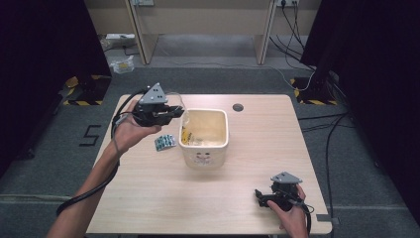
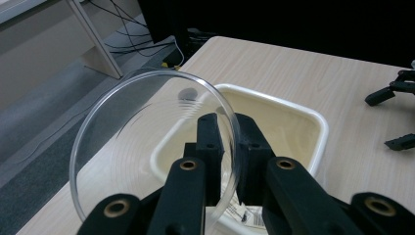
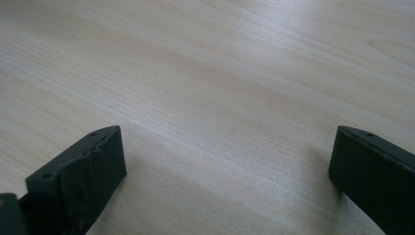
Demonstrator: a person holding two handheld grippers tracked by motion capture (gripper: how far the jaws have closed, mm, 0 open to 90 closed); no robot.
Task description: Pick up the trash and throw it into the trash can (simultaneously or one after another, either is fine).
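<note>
From above, the left gripper (image 1: 174,111) hangs at the cream tub's (image 1: 221,144) left rim, a blister pack (image 1: 165,143) lying on the table (image 1: 163,193) just beside; its own camera makes plain what that view barely hints at: the jaws pinch the rim of a clear round dish (image 2: 147,142) tilted over the tub (image 2: 313,127). The right gripper (image 1: 262,197) rests near the table's front right corner; its camera shows both jaws spread wide over bare wood (image 3: 220,73), holding nothing.

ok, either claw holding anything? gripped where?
Left claw pinches a clear round dish by its rim, edge-on between the jaws, above the cream tub. Right claw is open over bare table, holding nothing.
</note>
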